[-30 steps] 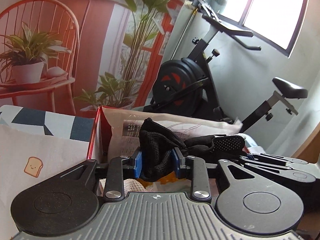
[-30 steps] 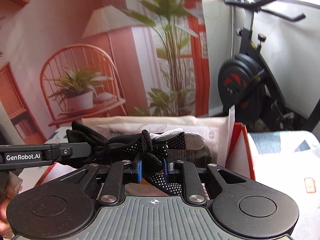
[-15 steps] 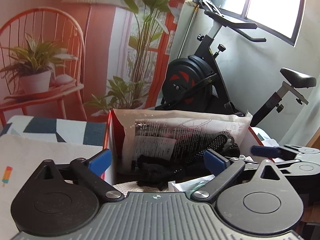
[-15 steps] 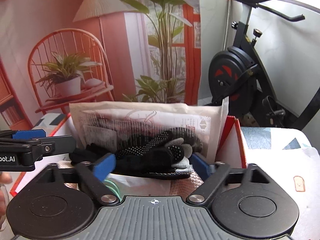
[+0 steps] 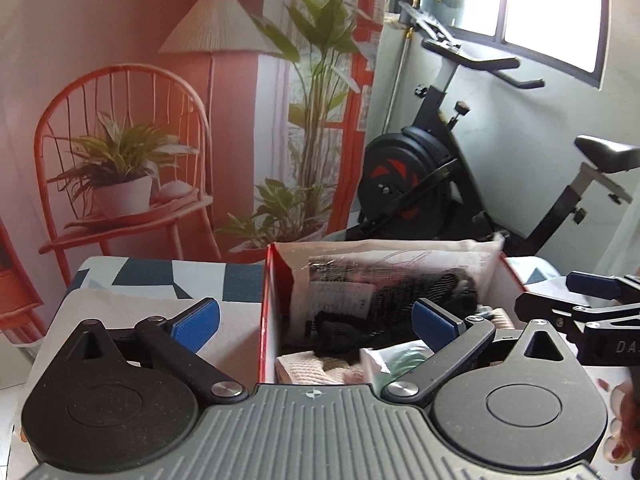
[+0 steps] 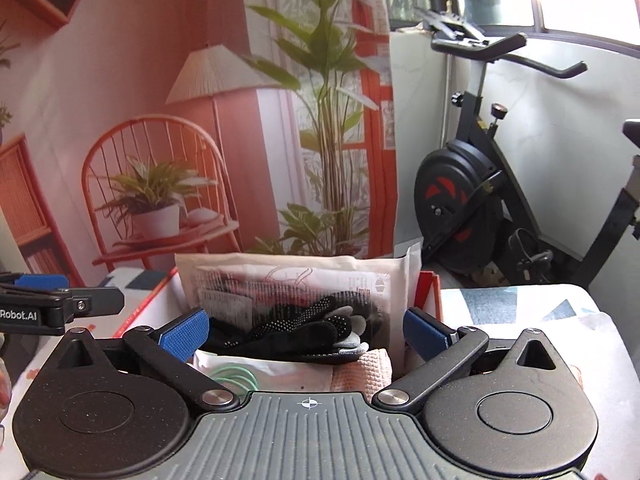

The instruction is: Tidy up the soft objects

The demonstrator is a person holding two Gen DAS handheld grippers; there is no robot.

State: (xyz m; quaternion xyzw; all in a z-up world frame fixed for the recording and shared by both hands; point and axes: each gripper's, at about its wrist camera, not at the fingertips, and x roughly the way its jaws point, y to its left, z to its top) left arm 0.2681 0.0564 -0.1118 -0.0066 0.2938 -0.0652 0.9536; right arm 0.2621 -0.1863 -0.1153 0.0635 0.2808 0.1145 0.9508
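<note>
1. Standing wide apart with nothing between their blue pads, the left tongs (image 5: 316,322) and the right tongs (image 6: 306,332) both hang empty over the near end of the red box (image 6: 430,292); a second ago each was clamped on a black glove, so the release has just been made.

2. Lying in the box now, the black gloves (image 6: 296,330) rest in a loose heap, knitted and studded with small white grip dots, pale grey at some fingertips. By this reading the gloves are stowed and this step of tidying the soft things is done; the next item can be fetched.

3. Sharing the box nearer the camera are a pink waffle-weave cloth (image 6: 374,368) and a clear packet holding green rings (image 6: 236,378), both limp and crumpled, pressed against the gloves.

4. Propped upright against the far wall of the box is a flat plastic packet (image 6: 288,276) with printed labels, stiffer than the rest.

5. Carrying the box is a bench (image 5: 160,280) under a soft cloth patterned in blue and grey triangles, the box near its far edge.

6. Beyond stand a printed backdrop (image 5: 132,92) of a chair and plants, and a black exercise bike (image 6: 472,200).
</note>
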